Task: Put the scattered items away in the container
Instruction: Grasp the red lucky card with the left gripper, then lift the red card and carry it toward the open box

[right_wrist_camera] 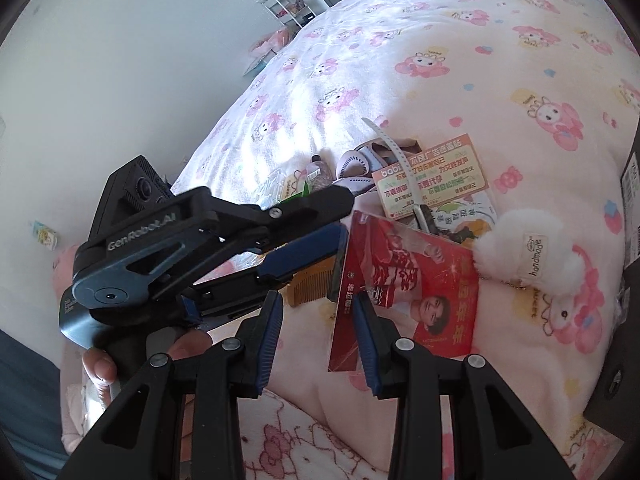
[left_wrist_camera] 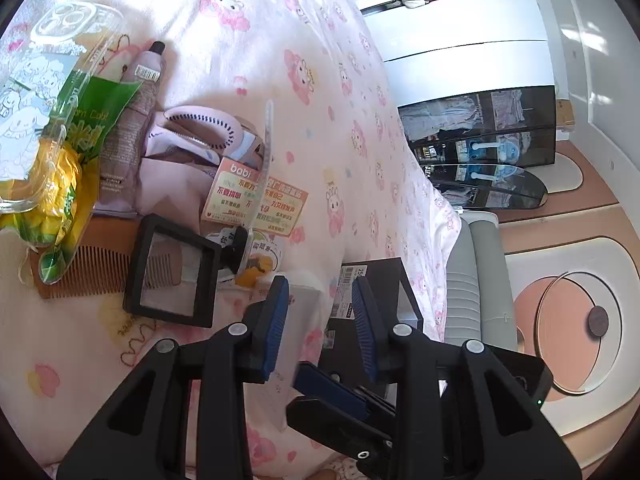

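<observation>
The left gripper [left_wrist_camera: 320, 308] has its jaws wide open and holds nothing. The right gripper [right_wrist_camera: 320, 328] is open too, with the red packet [right_wrist_camera: 404, 284] touching its right jaw. The black box [left_wrist_camera: 372, 292] sits just ahead of the left jaws on the bed [left_wrist_camera: 280, 40].

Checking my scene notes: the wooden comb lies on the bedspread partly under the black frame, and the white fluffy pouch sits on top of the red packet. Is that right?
Not quite. The right wrist view shows the pouch on the bedspread beside the red packet, not on top of it. The comb does lie partly under the black frame, as the left wrist view shows.
</observation>
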`<state>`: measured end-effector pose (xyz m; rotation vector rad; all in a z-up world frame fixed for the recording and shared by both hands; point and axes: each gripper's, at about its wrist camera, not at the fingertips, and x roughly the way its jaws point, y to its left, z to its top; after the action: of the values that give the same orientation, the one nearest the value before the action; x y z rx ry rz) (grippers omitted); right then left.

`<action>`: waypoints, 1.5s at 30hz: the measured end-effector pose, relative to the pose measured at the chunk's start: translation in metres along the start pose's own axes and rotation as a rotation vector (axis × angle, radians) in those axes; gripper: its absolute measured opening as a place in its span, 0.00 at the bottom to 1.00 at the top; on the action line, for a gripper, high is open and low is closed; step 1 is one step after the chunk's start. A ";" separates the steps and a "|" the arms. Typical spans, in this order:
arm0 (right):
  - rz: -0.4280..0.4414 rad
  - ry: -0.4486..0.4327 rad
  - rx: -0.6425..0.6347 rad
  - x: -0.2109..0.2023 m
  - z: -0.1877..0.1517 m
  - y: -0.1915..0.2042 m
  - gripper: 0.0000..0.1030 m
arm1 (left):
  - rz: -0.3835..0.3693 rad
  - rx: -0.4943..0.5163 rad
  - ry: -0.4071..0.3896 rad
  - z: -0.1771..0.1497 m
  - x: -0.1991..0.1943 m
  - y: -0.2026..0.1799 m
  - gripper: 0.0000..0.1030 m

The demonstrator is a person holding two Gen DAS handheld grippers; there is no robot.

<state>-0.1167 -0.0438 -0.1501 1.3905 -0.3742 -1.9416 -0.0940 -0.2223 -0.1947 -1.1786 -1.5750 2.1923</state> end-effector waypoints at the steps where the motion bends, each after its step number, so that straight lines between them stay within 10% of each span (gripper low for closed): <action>1: 0.013 0.005 0.015 0.002 0.001 -0.002 0.31 | 0.029 0.016 0.004 -0.001 0.002 -0.002 0.36; 9: 0.040 0.011 0.037 -0.011 -0.005 -0.010 0.31 | 0.312 0.063 0.075 -0.004 0.038 -0.003 0.21; 21: -0.140 0.079 0.251 0.011 -0.020 -0.110 0.32 | 0.408 0.051 0.051 -0.002 0.040 0.008 0.20; 34: -0.005 0.134 0.292 0.049 -0.011 -0.127 0.42 | 0.454 0.043 0.086 -0.001 0.049 0.014 0.20; 45: 0.001 -0.001 0.242 -0.023 -0.020 -0.100 0.41 | 0.509 0.129 0.155 -0.009 0.069 0.004 0.26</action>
<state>-0.1325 0.0460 -0.2008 1.5400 -0.6278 -1.9457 -0.1319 -0.1782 -0.2328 -1.8136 -1.1415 2.3673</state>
